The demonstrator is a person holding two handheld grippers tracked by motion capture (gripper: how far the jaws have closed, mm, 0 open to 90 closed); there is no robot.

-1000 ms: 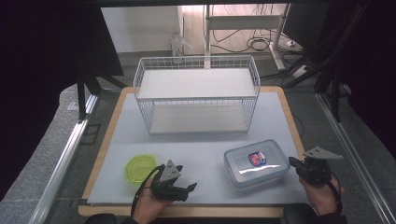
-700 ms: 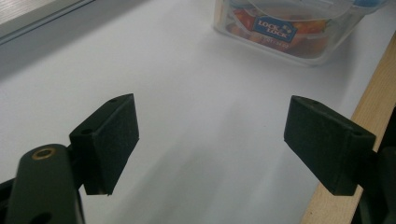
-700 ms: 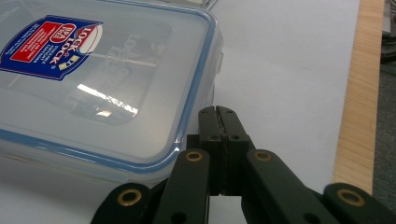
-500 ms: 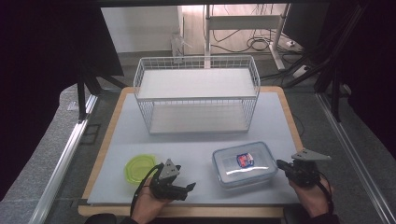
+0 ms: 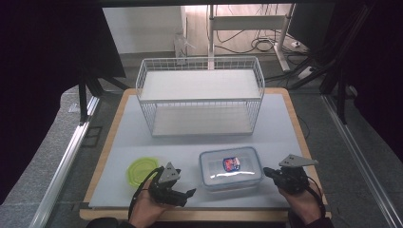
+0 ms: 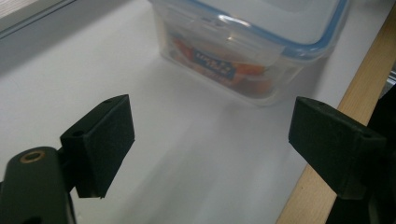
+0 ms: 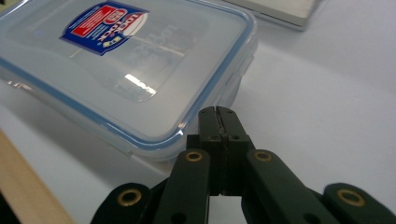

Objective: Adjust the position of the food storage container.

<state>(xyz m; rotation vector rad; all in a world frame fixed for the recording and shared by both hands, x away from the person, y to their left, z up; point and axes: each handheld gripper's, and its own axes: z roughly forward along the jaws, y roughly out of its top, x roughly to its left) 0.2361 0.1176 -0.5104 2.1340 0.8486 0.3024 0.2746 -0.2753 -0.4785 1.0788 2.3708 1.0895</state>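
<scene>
The box (image 5: pixel 231 167) sits near the front edge of the tabletop (image 5: pixel 199 142), right of centre: clear plastic, blue-rimmed lid snapped on, a blue and red label on top, something orange and packaged showing through the wall in the left gripper view. I'd call it stiff and smooth, not heavy but too wide for one pinch across the body, and that glossy lid looks slippery. Best bet is a squeeze from both short sides, or a nip on the lid's rim or a clip flap.

Right gripper (image 7: pixel 218 112) is right at the box's near corner, fingers pressed together with nothing between them, the tips just beside the rim. Whether they actually touch it, I can't tell. Closed like that, it looks set to nudge rather than grab.

Left gripper (image 6: pixel 210 140) waits at the box's other side, apart from it, fingers wide and having just been opening further, only bare tabletop between them.

Further out: a green lid (image 5: pixel 141 171) at the front left, and a white wire rack (image 5: pixel 199 95) along the back edge.
</scene>
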